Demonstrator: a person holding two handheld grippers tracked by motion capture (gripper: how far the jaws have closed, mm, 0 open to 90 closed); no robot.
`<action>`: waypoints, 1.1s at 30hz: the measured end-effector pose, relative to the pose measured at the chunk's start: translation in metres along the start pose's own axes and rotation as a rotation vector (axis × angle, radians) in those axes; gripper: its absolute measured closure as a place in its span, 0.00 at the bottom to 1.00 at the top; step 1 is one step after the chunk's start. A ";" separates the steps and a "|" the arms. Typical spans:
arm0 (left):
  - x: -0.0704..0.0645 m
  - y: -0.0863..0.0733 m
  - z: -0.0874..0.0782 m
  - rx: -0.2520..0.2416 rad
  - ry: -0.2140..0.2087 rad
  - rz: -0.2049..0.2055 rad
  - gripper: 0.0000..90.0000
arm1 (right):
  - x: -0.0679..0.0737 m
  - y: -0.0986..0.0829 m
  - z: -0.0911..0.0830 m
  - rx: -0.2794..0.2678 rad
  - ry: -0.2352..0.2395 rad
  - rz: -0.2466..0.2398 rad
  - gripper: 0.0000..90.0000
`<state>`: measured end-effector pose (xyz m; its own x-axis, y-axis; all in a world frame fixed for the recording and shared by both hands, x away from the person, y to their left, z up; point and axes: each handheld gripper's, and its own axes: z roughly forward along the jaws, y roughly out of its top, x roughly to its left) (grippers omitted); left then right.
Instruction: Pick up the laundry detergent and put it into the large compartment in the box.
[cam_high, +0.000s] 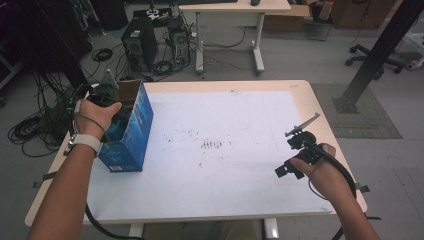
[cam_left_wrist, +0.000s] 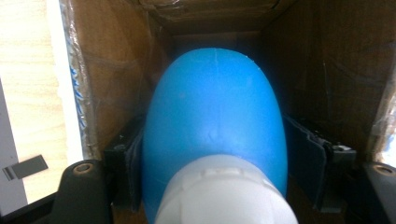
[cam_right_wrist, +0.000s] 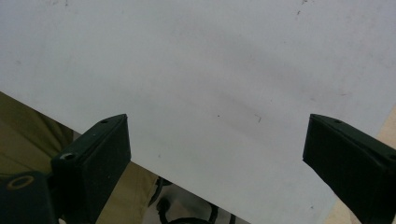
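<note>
My left claw (cam_left_wrist: 212, 154) clamps the blue bottle (cam_left_wrist: 215, 121) cap-up, deep inside the box (cam_high: 131, 125); right claw (cam_right_wrist: 215, 154) idles wide open, empty.

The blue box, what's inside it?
Inside the box a blue bulb with a white base is clamped by the left hand-held gripper, bulb end pointing deeper in. The bulb covers most of the box's far end, so anything behind it is hidden.

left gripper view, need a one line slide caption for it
Left hand-held gripper shut on a blue bulb with a white base, inside an open cardboard box.
</note>
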<state>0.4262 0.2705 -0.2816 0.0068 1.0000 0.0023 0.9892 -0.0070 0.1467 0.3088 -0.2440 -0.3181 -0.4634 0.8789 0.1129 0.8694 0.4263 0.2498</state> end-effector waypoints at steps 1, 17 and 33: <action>0.000 0.000 0.000 0.002 0.000 0.000 0.31 | 0.000 0.000 0.000 0.001 0.000 -0.001 0.09; 0.003 -0.001 -0.005 -0.010 -0.031 -0.008 0.26 | 0.000 -0.001 0.001 -0.001 0.005 -0.001 0.09; 0.002 -0.002 -0.013 -0.013 -0.032 0.003 0.26 | 0.001 -0.002 0.003 -0.002 0.013 -0.006 0.09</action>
<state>0.4223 0.2720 -0.2695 0.0149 0.9995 -0.0292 0.9871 -0.0101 0.1600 0.3072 -0.2437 -0.3214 -0.4711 0.8733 0.1239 0.8661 0.4313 0.2527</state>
